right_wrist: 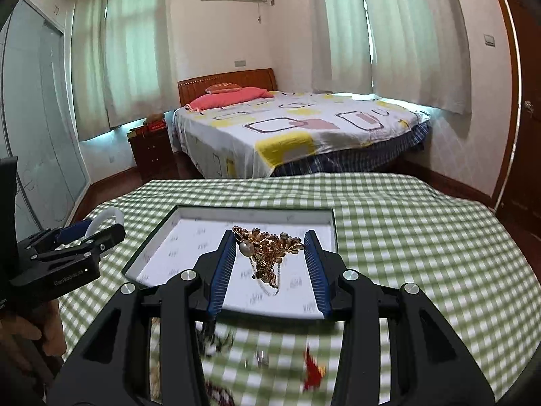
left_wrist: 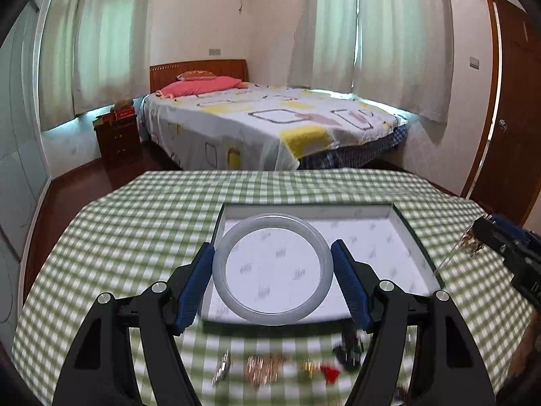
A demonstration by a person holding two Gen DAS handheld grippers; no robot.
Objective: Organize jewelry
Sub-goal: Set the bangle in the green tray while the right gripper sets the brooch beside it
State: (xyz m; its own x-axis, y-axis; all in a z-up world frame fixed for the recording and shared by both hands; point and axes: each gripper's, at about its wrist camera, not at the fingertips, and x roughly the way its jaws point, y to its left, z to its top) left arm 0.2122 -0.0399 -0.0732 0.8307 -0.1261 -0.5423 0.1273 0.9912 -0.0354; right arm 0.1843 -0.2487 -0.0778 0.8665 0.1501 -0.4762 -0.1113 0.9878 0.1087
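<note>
Nearest the cameras, small pieces lie blurred on the green checked tablecloth in front of the box: a pale metal piece, a coppery chain heap, a small gold piece, a red piece and a dark piece. Just past them, the left gripper has its blue pads against both sides of a pale grey bangle — clamped on it, with the ring held over the near left part of the shallow white-lined box. From the right wrist view, the right gripper grasps a gold brooch-like cluster with a pearl between its fingers; gold chain hangs down from it, above the box's paper lining. Whether the chain touches the lining cannot be told. The box sits flat on the cloth, its dark rim visible along the left edge. Beyond the table stands a bed with a patterned sheet and a pink pillow, a dark wooden nightstand beside it — and curtained windows behind.
</note>
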